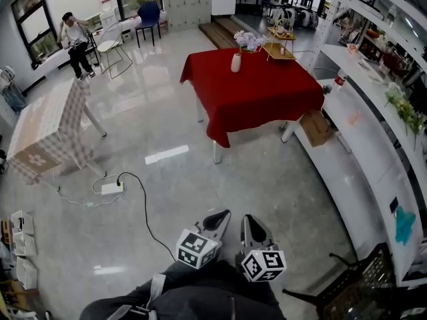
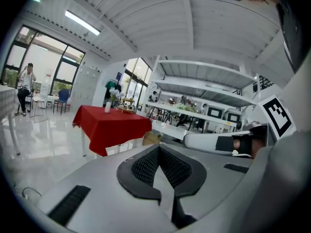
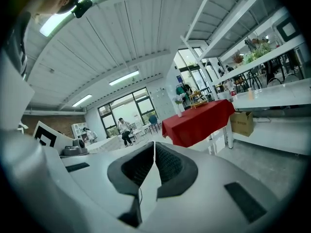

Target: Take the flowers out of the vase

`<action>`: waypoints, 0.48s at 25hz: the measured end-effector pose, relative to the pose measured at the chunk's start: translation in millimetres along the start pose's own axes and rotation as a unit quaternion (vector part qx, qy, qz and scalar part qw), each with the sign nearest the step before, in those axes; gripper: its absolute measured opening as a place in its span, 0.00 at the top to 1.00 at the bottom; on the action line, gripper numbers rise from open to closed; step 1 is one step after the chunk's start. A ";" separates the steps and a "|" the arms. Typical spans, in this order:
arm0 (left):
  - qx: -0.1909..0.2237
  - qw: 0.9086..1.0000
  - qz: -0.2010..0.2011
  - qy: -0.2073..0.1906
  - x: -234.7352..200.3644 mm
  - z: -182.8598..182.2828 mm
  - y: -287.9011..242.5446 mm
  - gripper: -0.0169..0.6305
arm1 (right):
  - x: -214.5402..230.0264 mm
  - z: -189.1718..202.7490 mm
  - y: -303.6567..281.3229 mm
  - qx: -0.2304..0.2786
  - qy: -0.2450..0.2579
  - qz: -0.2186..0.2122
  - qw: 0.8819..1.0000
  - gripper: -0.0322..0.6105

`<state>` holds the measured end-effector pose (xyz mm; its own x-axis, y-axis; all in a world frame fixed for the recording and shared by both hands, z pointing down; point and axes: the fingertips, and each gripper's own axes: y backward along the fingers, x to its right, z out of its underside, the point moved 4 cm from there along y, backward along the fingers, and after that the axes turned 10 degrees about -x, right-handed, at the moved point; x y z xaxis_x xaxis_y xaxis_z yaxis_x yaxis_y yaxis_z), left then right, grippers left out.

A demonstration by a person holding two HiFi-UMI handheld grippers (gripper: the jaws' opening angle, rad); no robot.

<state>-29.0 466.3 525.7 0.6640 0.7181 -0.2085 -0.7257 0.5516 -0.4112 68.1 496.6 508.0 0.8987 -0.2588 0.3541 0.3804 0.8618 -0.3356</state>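
Far across the room stands a table with a red cloth (image 1: 257, 89). A white vase (image 1: 235, 62) holding pale flowers (image 1: 249, 41) sits near its far edge. Both grippers hang low in front of me, well short of the table, and point toward it. My left gripper (image 1: 219, 216) and right gripper (image 1: 249, 221) are side by side, both shut and empty. In the left gripper view the left gripper (image 2: 158, 147) has its jaws together, with the vase (image 2: 107, 108) small and distant. In the right gripper view the right gripper (image 3: 154, 143) is also shut, and the vase (image 3: 180, 113) lies far beyond it.
A checked-cloth table (image 1: 47, 129) stands at the left. A power strip (image 1: 111, 188) with its cable lies on the floor between me and the red table. A long white counter (image 1: 360, 152) runs along the right, with a cardboard box (image 1: 315, 127) beside it. A person (image 1: 75, 44) stands by the far windows.
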 end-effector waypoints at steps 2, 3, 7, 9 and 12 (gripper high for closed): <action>-0.003 1.000 -0.001 0.002 -8.7 -3.3 -7.9 0.96 | 2.8 -4.8 -10.3 -0.001 0.003 0.001 1.000 0.92; -0.004 1.000 -0.003 0.004 -13.4 -5.5 -12.3 0.96 | 4.5 -7.4 -15.9 -0.002 0.004 0.001 1.000 0.92; 0.000 1.000 -0.002 0.008 -30.4 -22.9 -32.9 0.96 | 14.3 -24.3 -38.9 -0.003 0.004 0.004 1.000 0.92; 0.005 1.000 -0.003 0.008 -39.5 -33.6 -43.9 0.96 | 18.7 -33.3 -51.3 -0.003 0.007 0.003 1.000 0.92; 0.011 1.000 -0.004 0.007 -54.6 -51.1 -59.4 0.96 | 24.7 -49.2 -70.5 -0.001 0.013 0.002 1.000 0.92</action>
<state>-12.9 372.6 516.1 0.6722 0.7076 -0.2179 -0.7241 0.5667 -0.3932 74.3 407.9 497.5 0.9055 -0.2666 0.3303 0.3774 0.8618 -0.3390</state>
